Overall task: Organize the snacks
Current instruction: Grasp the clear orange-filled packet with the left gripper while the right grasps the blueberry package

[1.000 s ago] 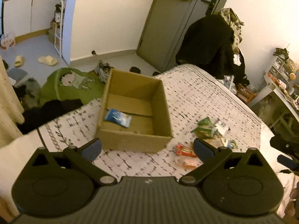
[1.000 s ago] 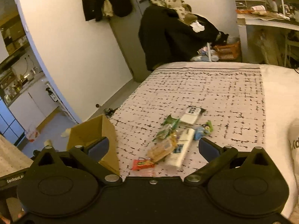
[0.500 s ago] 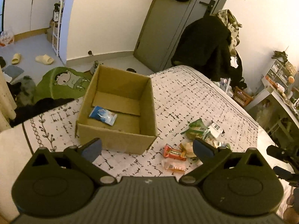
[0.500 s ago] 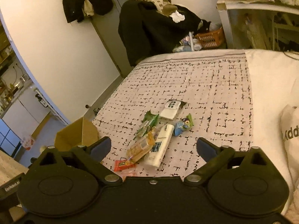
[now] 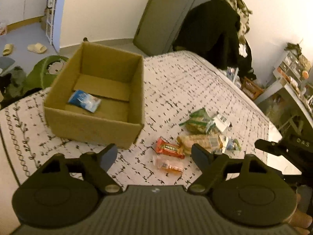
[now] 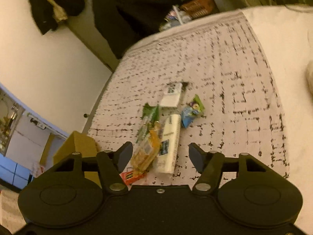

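R gripper (image 6: 160, 154) dropped toward snack pile (image 6: 156, 137), jaws spread; L gripper (image 5: 153, 157) spread too (cardboard box (image 5: 93, 121) holds one blue packet (image 5: 84, 100)) — next pick imminent.

box (image 5: 93, 125): matt brown cardboard | red wrapper (image 5: 169, 148): glossy plastic | bedspread (image 5: 176, 82): printed cloth

A patterned bed (image 5: 185, 82) carries a cardboard box (image 5: 93, 125) and scattered snack packets (image 5: 197, 137).
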{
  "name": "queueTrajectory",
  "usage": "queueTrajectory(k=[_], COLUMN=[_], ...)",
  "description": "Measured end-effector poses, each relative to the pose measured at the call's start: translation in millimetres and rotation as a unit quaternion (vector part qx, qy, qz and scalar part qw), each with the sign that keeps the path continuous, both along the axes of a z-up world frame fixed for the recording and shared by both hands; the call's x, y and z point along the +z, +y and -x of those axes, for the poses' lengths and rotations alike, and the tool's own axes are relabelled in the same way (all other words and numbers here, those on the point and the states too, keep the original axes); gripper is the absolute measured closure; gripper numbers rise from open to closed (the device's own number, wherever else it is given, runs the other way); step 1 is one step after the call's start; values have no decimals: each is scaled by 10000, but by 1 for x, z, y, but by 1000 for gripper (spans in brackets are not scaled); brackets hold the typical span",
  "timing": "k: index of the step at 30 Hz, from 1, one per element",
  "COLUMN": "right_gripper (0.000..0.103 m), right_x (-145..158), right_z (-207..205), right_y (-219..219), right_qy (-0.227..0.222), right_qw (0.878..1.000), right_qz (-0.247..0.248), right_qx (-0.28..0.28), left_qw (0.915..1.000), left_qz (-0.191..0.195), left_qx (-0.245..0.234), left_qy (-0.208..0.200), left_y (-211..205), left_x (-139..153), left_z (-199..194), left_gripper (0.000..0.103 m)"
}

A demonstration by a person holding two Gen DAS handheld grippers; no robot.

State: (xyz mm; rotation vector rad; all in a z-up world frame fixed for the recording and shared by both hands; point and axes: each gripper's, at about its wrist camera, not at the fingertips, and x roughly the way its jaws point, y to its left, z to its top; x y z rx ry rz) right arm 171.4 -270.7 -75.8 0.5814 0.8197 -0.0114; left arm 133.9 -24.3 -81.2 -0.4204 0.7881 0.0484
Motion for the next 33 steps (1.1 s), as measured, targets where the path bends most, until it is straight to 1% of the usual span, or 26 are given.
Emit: queueTrajectory(k=[4, 5, 7, 10, 16, 21, 26, 33], right_gripper=[46, 48, 49, 52, 53, 53, 53, 54], right_x=[-18, -22, -29, -37, -52, -65, -74, -78], right_z=[-9, -11, -15, -22, -37, -49, -57, -65], right_y=[1, 2, 4, 6, 10, 12, 18, 27], right_qy=[250, 320, 393, 510, 728, 900, 977, 972], right_qw=[9995, 9992, 9987, 9979, 9959, 9943, 9932, 9923], right_qz=[-212, -244, -287, -328, -360, -339, -289, -84], right_qx=[45, 72, 126, 227, 406, 467, 564, 759], left_qw=[9997, 9996, 9993, 9987, 9974, 9956, 9939, 9900], left_qz=[62, 69, 61, 167, 193, 62, -46, -430], left_qx=[-108, -121, -121, -141, -40, 11, 13, -76], left_qy=[205, 245, 344, 470, 693, 931, 1102, 1345], left_y=[-8, -9, -13, -17, -27, -34, -38, -46], left_x=[-16, -20, -26, -37, -57, -72, -84, -89], left_z=[-12, -15, -21, -31, -53, -69, -80, -82], left_gripper=[29, 30, 31, 35, 36, 36, 36, 36])
